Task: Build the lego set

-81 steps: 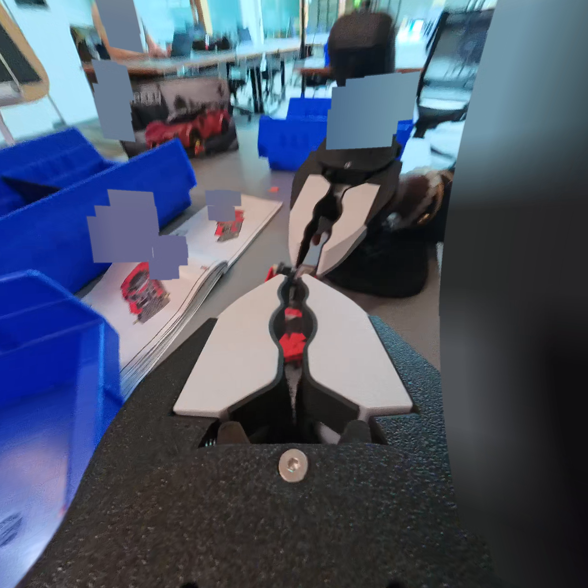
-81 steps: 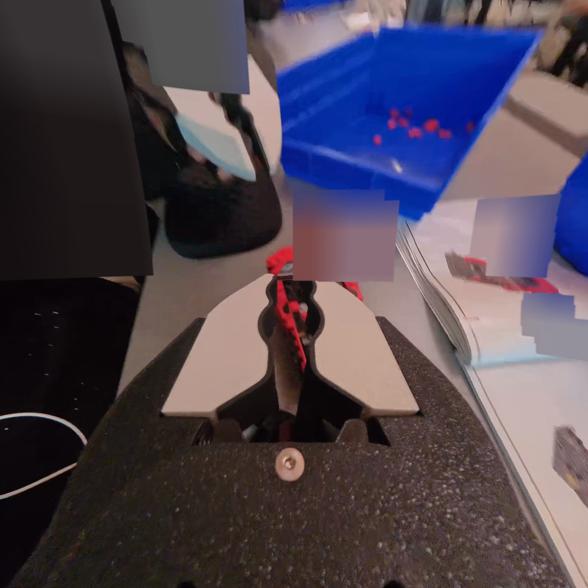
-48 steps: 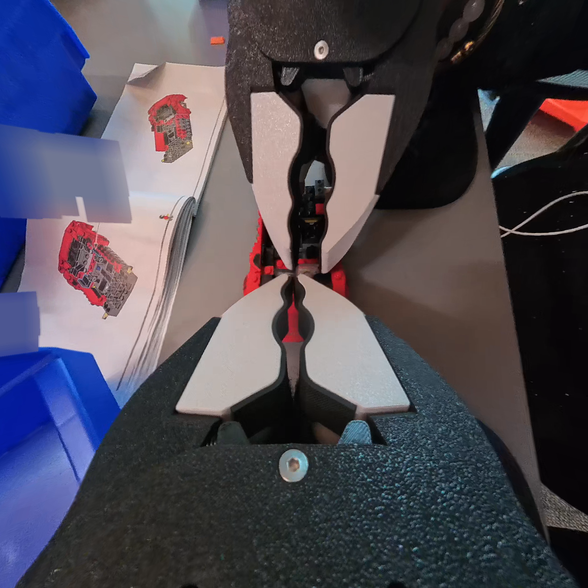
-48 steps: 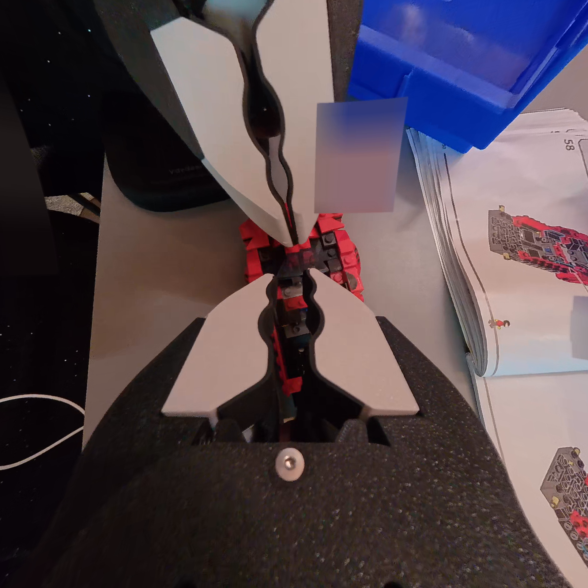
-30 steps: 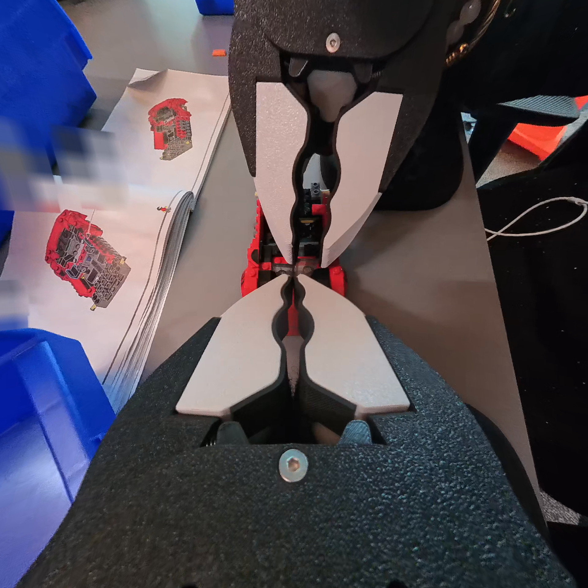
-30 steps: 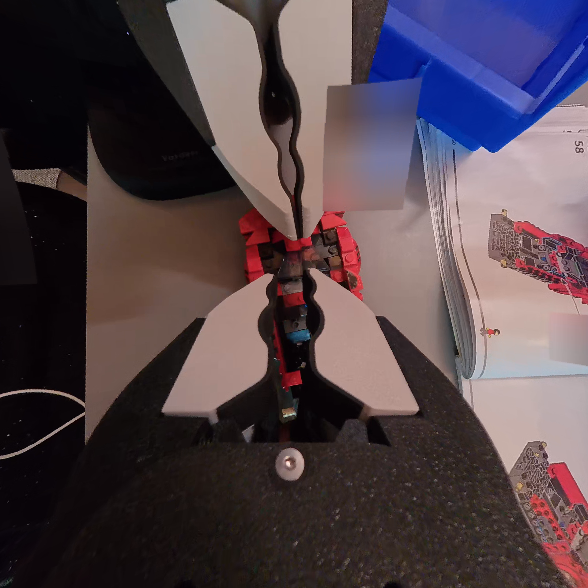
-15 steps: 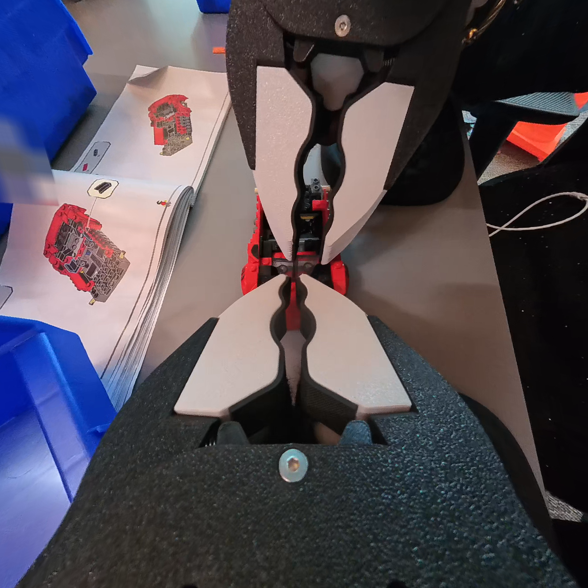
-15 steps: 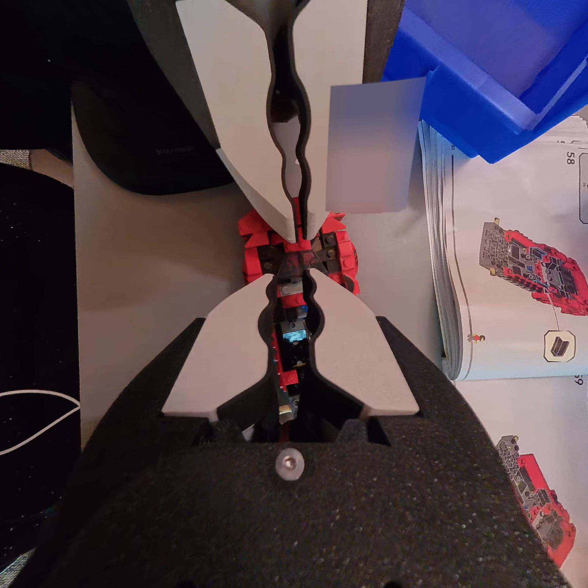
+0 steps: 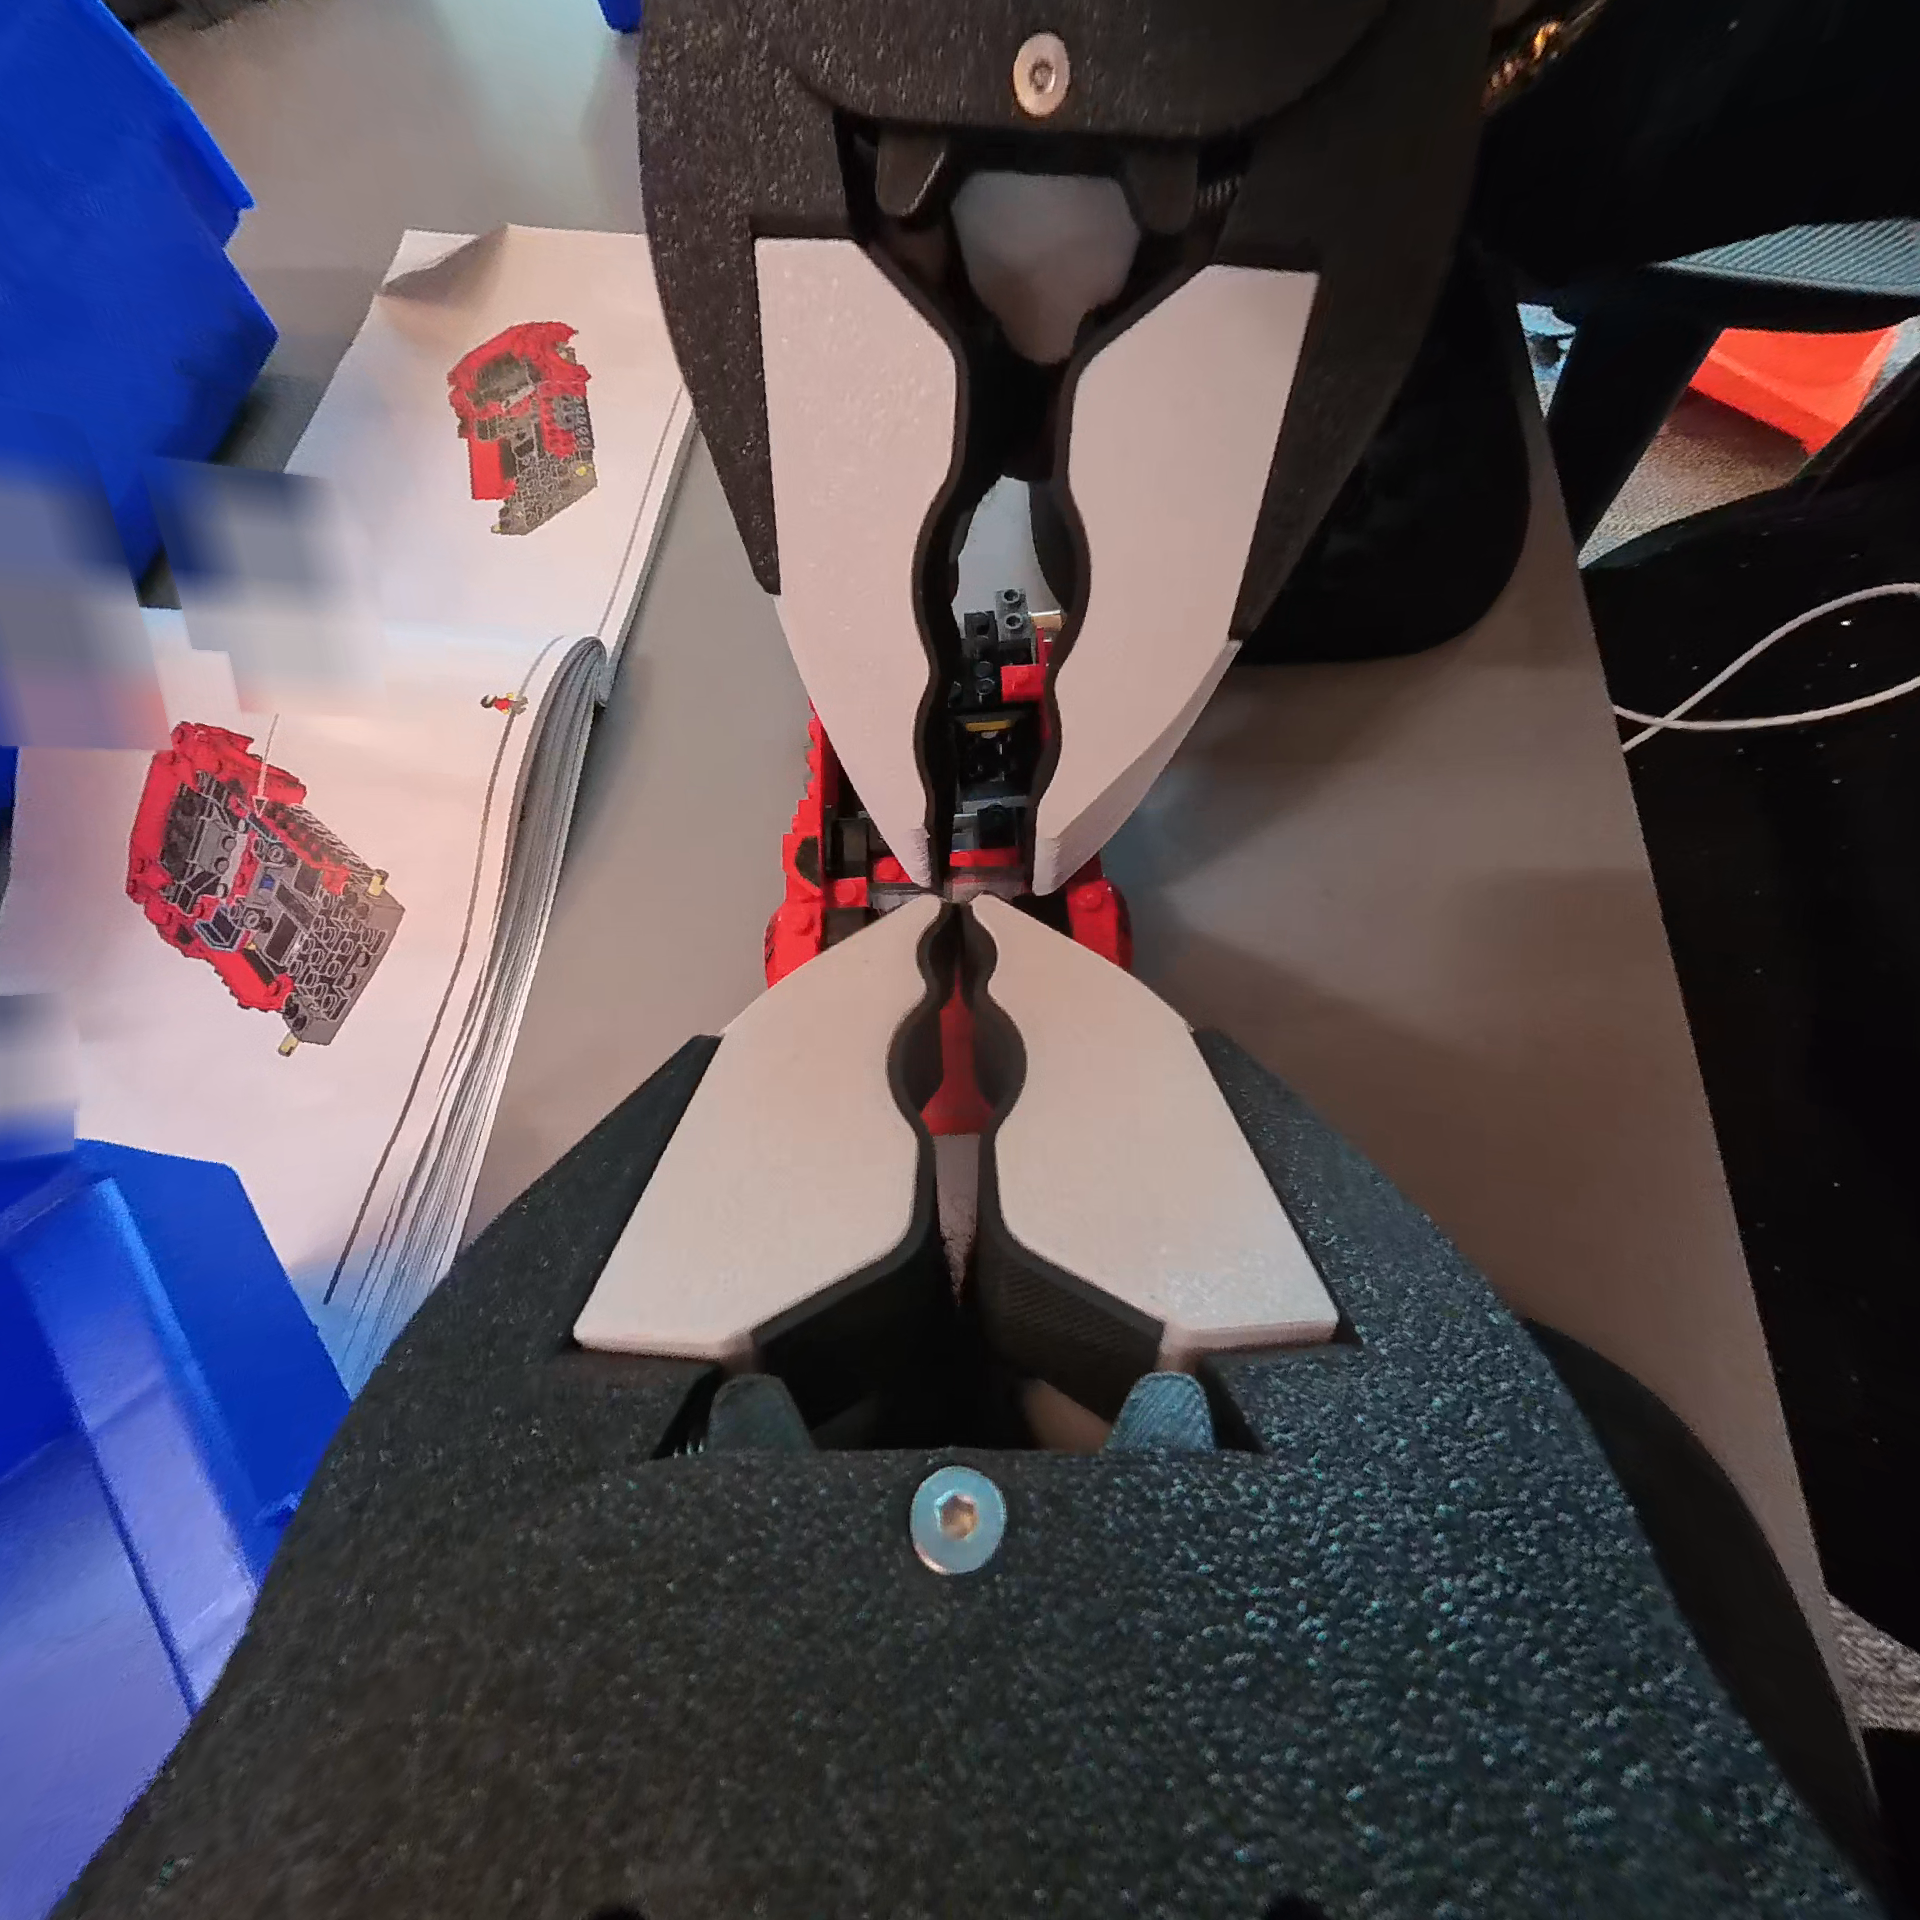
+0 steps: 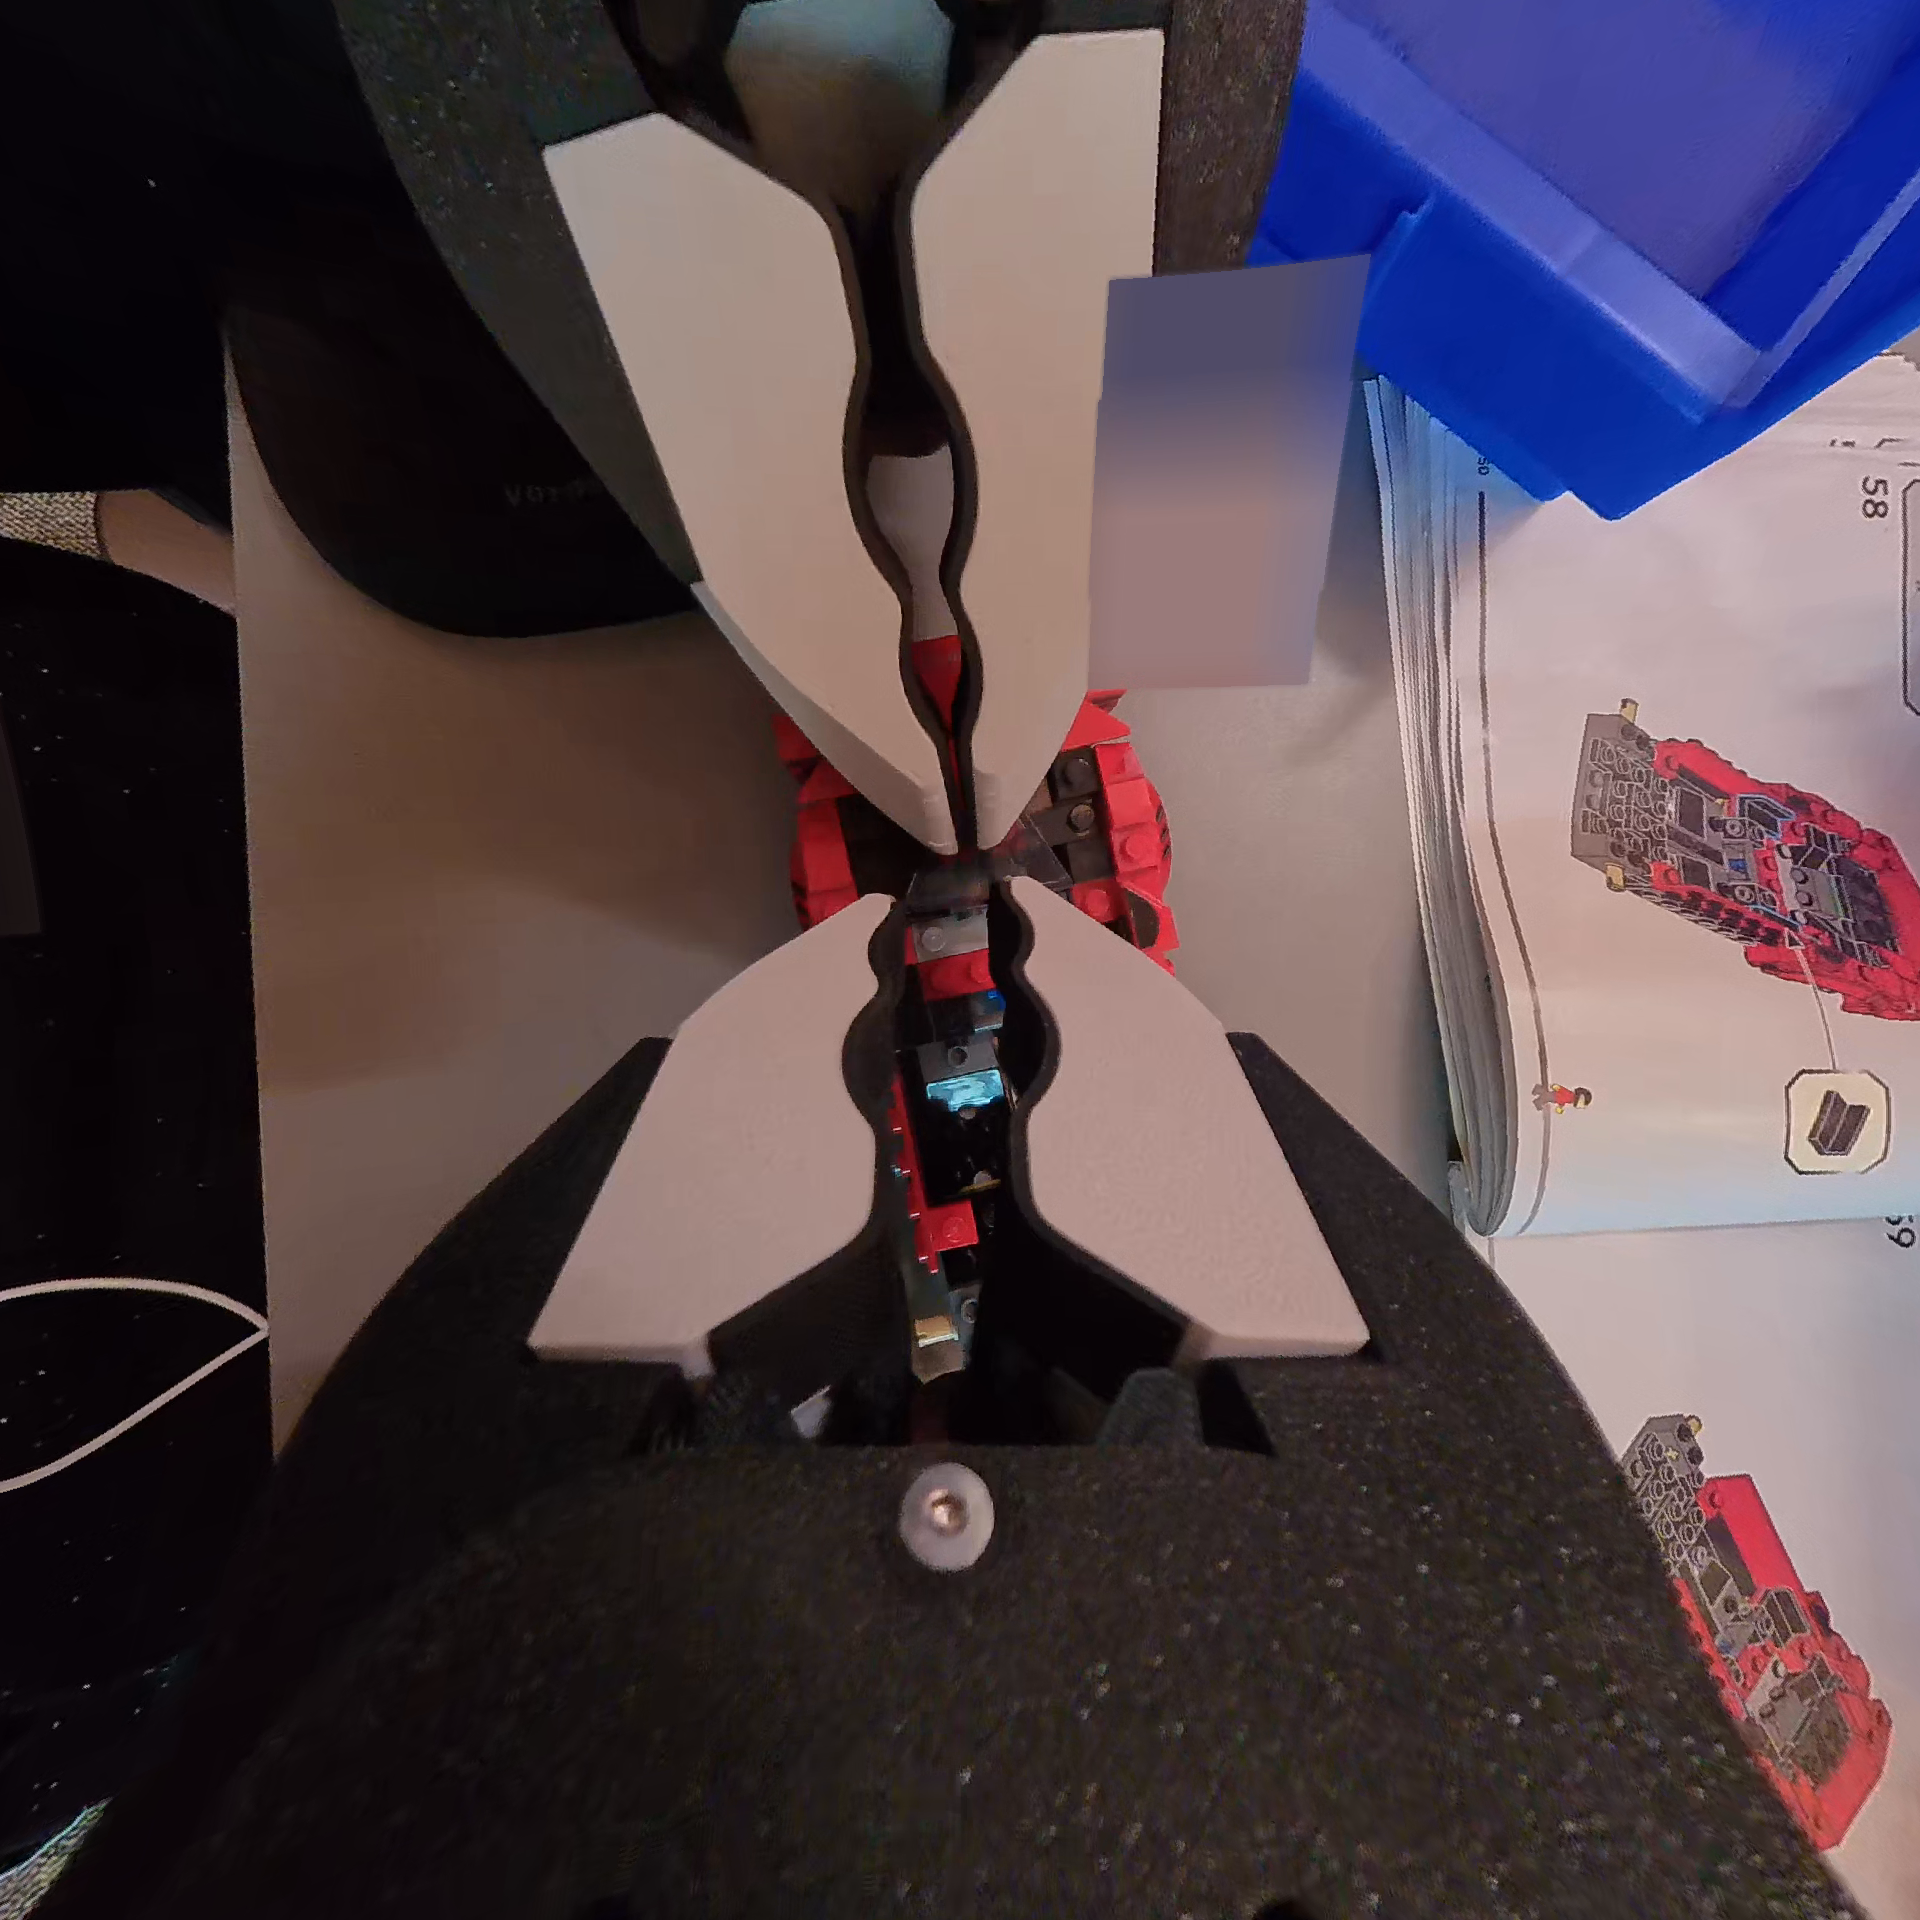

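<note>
My left tool (image 9: 954, 906), pinched narrow, and right tool (image 10: 948, 891), straddling the red lego car (image 10: 1127, 831), stay tip-to-tip; car's long axis still runs between them.

Left claw (image 9: 954, 906): rough, grainy black plastic body; matt pale grey plates; shiny metal screw.
Lego model (image 10: 1117, 831): glossy red and black plastic.
Bin (image 10: 1621, 229), upper right: smooth blue plastic.
Booklet (image 9: 343, 727): paper.
Tabletop (image 9: 1351, 935): smooth, matt grey.
</note>
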